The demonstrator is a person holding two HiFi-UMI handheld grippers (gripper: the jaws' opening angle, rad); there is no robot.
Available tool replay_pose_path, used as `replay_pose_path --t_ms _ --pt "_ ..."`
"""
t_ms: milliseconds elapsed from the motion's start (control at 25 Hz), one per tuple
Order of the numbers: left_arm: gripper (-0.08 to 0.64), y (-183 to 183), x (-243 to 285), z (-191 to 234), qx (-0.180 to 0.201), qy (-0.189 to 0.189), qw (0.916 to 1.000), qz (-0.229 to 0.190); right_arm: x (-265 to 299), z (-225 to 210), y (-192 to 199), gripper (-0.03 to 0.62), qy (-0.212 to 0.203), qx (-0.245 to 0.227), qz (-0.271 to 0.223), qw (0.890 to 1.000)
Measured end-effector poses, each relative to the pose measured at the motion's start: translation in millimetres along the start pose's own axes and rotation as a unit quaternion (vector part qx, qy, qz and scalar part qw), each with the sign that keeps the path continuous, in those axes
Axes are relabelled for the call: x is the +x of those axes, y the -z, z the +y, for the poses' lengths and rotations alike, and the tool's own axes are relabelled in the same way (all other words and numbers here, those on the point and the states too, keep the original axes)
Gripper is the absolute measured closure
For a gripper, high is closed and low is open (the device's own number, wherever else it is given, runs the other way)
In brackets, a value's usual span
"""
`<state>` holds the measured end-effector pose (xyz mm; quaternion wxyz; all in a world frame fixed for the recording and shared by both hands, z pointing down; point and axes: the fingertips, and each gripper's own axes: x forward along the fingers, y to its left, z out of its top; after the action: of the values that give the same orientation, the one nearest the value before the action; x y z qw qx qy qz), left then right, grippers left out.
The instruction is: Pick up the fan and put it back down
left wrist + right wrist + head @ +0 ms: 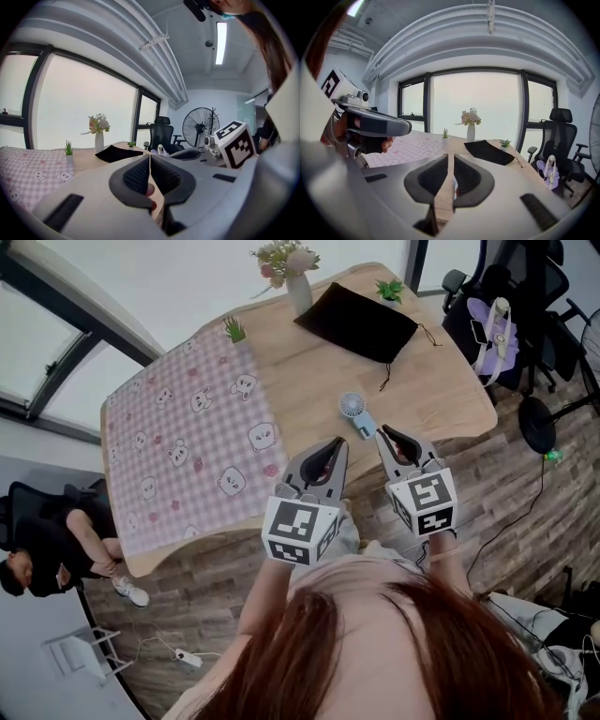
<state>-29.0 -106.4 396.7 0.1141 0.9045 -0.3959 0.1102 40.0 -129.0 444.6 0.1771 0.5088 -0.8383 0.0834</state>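
A small light-blue handheld fan [356, 413] lies flat on the bare wood of the table [431, 390], near its front edge. My right gripper [382, 430] hovers just in front of the fan's handle end, a narrow gap between its jaws and nothing in them. In the right gripper view [451, 155] only table wood shows through that slit. My left gripper [340, 441] is beside it to the left, close to the fan, with its jaws meeting at the tips and empty [150, 157]. Neither gripper touches the fan.
A pink checked cloth [187, 437] covers the table's left half. At the far end are a black pouch [358, 322], a vase of flowers [298, 287] and two small plants [234, 331]. An office chair [516, 306] stands right; a person [47, 540] sits lower left.
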Motion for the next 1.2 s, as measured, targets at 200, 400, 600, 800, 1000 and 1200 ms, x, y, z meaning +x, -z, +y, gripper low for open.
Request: replay_pose_path --t_ms 200,400,600,800,1000,1200 --pt "0.548 1 16 16 -0.003 0.005 1.0000 0.008 23 -9 10 0.538 0.000 0.002 0.022 1.000" --pt "0.548 4 32 31 -0.006 0.012 0.9998 0.016 46 -15 24 0.520 -0.004 0.004 0.046 0.999" --pt "0.548 8 43 42 -0.012 0.018 0.9995 0.023 64 -18 39 0.497 -0.006 0.006 0.068 0.998" --pt "0.548 13 52 50 -0.015 0.024 0.9992 0.030 79 -21 51 0.476 -0.007 0.008 0.087 0.996" --pt "0.548 18 61 58 -0.018 0.027 0.9987 0.039 93 -23 66 0.451 -0.010 0.013 0.109 0.994" --pt "0.546 22 69 65 -0.020 0.029 0.9984 0.045 105 -23 80 0.434 -0.014 0.015 0.131 0.991"
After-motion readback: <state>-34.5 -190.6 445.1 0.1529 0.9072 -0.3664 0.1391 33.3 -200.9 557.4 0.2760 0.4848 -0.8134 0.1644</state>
